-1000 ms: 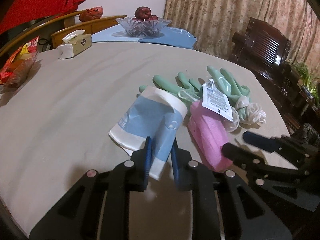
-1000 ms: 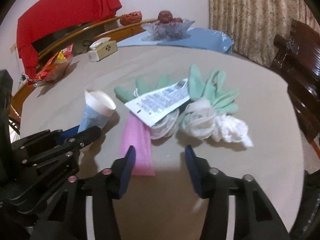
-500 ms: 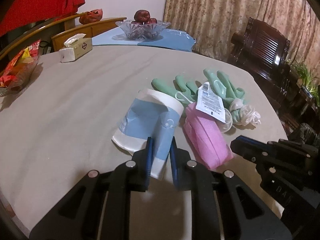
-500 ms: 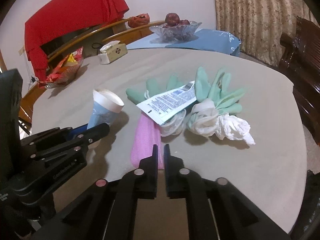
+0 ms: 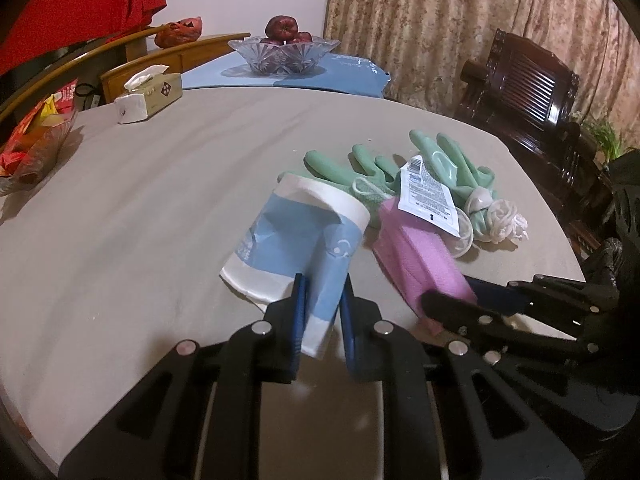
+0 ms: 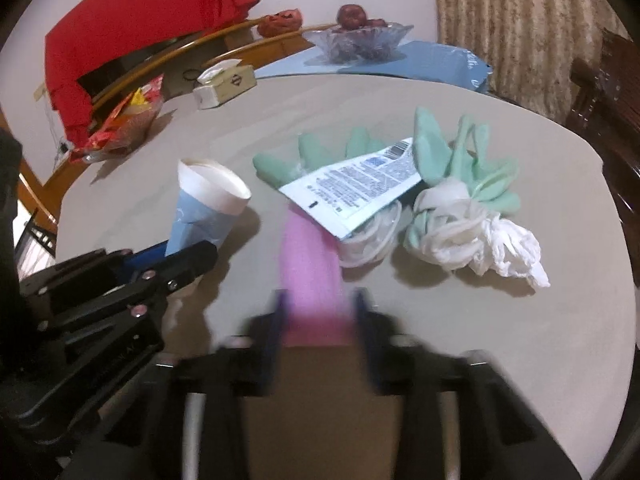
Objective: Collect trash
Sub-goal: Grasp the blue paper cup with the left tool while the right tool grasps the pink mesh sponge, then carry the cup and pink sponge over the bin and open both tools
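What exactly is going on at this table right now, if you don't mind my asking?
A person is gathering trash with two handheld grippers. The left gripper is clamped on a crushed blue-and-white paper cup. The right gripper, whose jaws have just been opening, straddles a pink packet. Green gloves and a crumpled tissue lie untouched.

Home dining or living room. Large round table (image 5: 168, 208) under grey cloth fills space ahead of jaws. Far beyond jaws: cut-glass fruit bowl (image 5: 285, 53) with red fruit, tissue box (image 5: 150, 93) off to left, snack packets in clear bowl (image 5: 34, 136) at far left edge. Patterned curtains (image 5: 452, 20) behind, carved dark wooden chair (image 5: 528, 80) off to right.
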The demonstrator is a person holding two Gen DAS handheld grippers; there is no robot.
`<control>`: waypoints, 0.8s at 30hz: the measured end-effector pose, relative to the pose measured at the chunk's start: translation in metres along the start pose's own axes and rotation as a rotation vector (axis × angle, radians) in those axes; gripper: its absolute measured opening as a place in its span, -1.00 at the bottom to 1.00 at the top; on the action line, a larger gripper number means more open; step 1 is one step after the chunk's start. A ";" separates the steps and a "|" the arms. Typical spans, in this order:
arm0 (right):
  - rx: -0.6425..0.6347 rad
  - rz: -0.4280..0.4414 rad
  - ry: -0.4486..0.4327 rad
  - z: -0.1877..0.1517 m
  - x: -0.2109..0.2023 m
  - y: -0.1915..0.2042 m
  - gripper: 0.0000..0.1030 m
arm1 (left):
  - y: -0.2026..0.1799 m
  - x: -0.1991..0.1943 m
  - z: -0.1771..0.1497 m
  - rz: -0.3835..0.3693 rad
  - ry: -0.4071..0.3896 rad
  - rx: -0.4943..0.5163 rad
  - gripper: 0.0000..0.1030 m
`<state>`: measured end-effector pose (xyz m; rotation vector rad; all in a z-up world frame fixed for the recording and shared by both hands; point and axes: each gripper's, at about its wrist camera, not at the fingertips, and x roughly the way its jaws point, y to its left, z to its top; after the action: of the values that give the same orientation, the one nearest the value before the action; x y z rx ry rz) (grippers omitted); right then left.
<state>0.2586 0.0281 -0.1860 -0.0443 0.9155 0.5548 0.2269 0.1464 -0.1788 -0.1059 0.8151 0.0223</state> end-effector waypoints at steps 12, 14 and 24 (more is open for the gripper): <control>-0.006 0.036 -0.073 -0.012 -0.062 -0.002 -0.65 | -0.017 -0.038 0.005 -0.043 -0.056 0.022 -0.76; -0.008 0.033 -0.087 -0.017 -0.076 -0.002 -0.65 | -0.024 -0.047 0.004 -0.056 -0.063 0.030 -0.76; 0.016 -0.023 -0.174 -0.029 -0.141 -0.018 -0.65 | -0.064 -0.091 -0.003 -0.132 -0.089 0.075 -0.76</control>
<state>0.1776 -0.0568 -0.1002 0.0076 0.7494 0.5221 0.1663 0.0846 -0.1085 -0.0867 0.7174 -0.1274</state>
